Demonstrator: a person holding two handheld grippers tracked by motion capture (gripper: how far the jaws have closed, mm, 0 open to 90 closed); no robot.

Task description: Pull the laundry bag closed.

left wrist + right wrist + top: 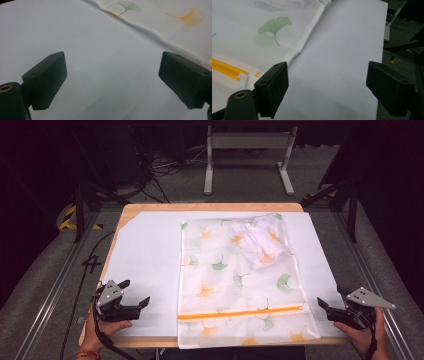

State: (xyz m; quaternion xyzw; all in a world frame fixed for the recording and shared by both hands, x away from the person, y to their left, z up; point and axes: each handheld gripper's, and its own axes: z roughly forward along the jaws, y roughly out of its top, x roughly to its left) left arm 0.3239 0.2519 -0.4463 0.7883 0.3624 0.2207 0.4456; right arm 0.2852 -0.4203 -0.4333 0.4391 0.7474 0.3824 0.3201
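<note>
Now both tools, left (134, 293) and right (332, 298), gape empty at lower corners; next, reach for mesh bag (240, 280) mid-frame.

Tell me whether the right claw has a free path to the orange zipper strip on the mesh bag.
Probably yes: the right claw is open beside the mesh bag, and nothing lies between it and the orange zipper strip.

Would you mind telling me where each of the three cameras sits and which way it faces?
High view: above the person's side, looking forward and down on the table; shows both hands, left gripper and right gripper.
Left gripper view: rides the left gripper, looking across the white sheet between its open jaws.
Right gripper view: rides the right gripper, jaws open.
Shared: all show the ginkgo-print mesh bag.
</note>
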